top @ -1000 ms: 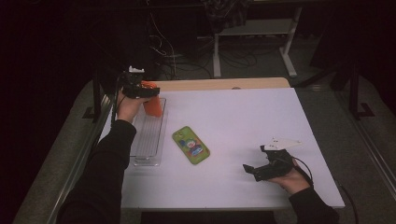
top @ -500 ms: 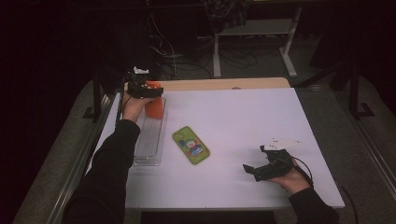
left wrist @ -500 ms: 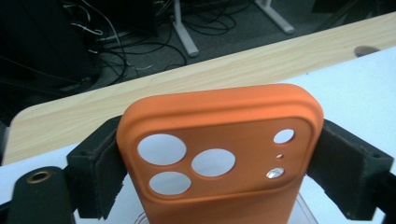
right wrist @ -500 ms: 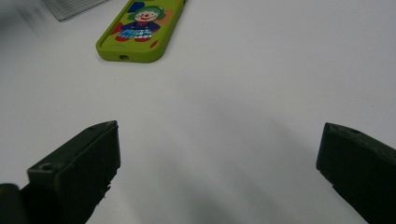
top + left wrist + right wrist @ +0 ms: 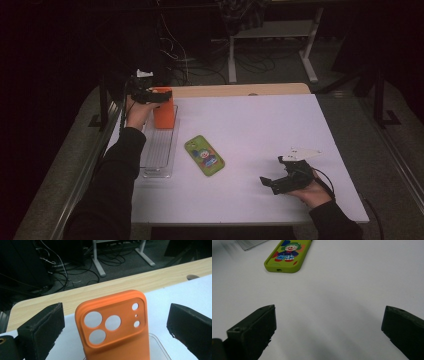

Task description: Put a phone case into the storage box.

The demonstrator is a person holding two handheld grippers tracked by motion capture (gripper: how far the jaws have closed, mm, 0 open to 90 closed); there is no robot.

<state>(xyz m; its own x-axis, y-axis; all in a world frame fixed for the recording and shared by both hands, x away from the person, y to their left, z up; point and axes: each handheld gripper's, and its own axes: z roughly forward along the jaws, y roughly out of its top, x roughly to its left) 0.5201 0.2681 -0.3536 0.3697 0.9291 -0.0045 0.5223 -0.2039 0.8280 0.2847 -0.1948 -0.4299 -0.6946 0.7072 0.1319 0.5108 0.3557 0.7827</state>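
1. There are two phone cases, one clear tray and two tongs on one white worktop (image 5: 260,125).
2. The orange case (image 5: 163,112) stands upright at the upper left of the high view, in the far end of the tray (image 5: 159,152). In the left gripper view it rises at bottom centre, its three round lens holes and three small holes facing the camera.
3. The green case (image 5: 204,155) lies flat at the centre of the high view, just right of the tray and apart from it. It carries a clown picture. In the right gripper view it lies at the upper left.
4. The left tongs (image 5: 162,95) hover at the upper left of the high view, at the top of the orange case. The jaws have just been opening and stand spread wide. The orange case is between them, with a gap on each side, so they pinch nothing.
5. The right tongs (image 5: 265,182) sit at the lower right of the high view, low over bare worktop. The jaws are spread wide with nothing between them, well apart from the green case.
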